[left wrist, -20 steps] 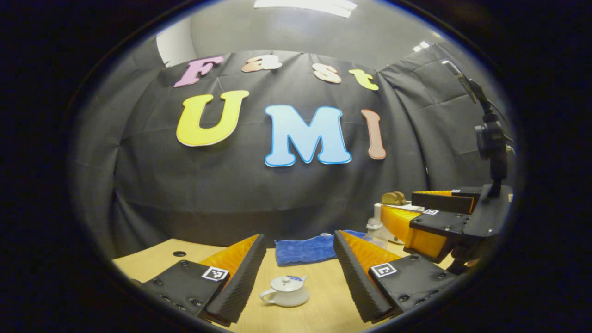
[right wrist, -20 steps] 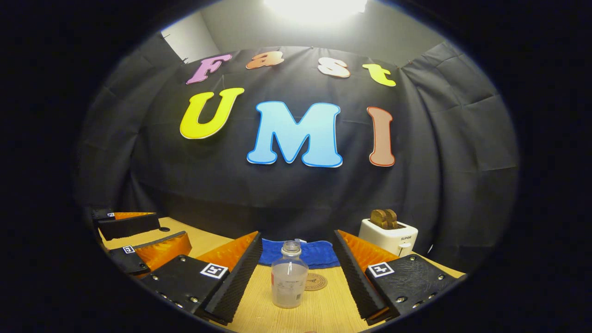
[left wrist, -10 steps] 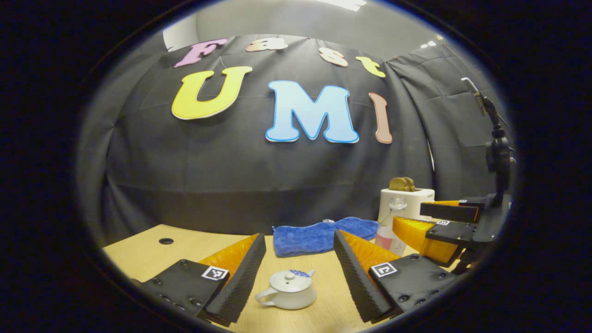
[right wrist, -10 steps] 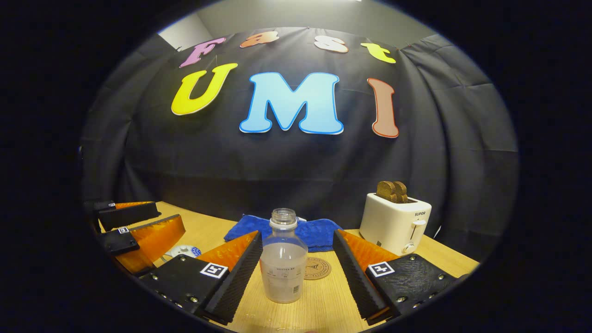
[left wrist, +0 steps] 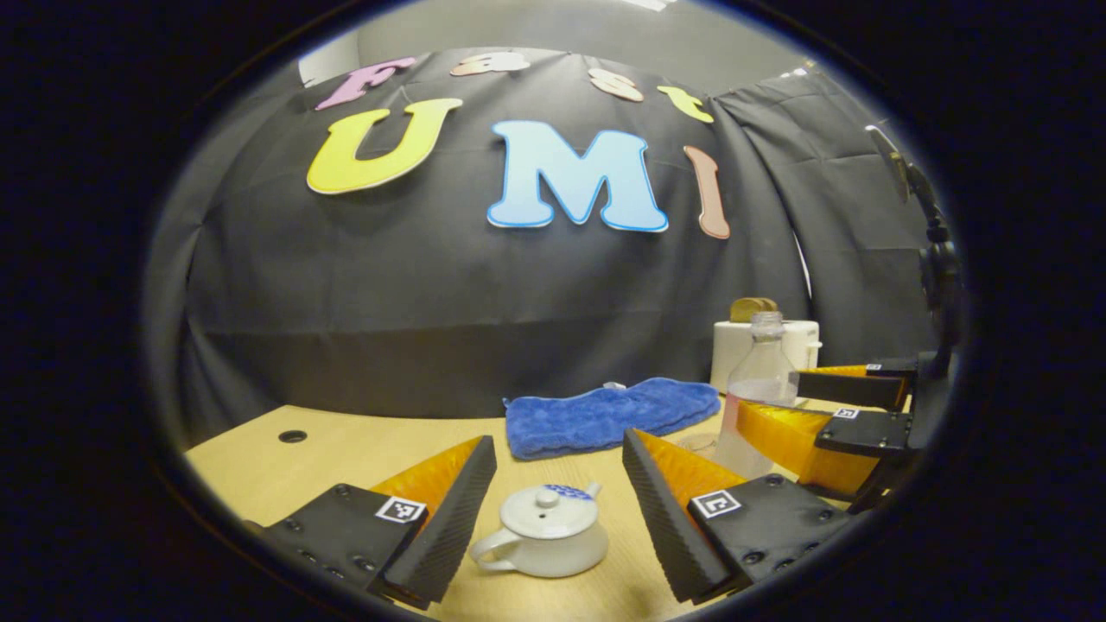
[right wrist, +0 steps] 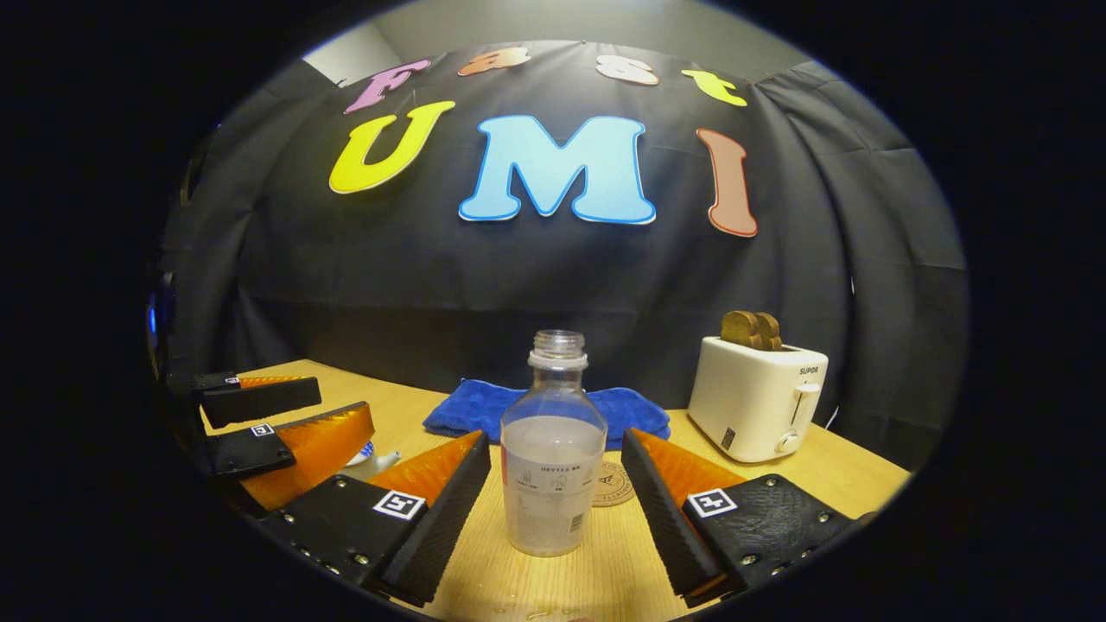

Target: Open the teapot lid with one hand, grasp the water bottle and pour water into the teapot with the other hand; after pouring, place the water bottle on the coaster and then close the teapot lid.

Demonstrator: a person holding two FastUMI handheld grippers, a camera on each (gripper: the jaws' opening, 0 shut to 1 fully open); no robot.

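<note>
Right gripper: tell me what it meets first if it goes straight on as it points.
Probably the clear plastic water bottle, standing upright between the open right gripper fingers; the round cork coaster lies behind it.

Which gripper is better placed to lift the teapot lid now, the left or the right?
Probably the left gripper: it is open with the lidded teapot between its fingers. The right gripper is open around the water bottle.

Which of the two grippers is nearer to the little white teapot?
The left gripper: the white ceramic teapot sits between its open jaws. The right gripper is off to the side, framing the clear plastic water bottle.
</note>
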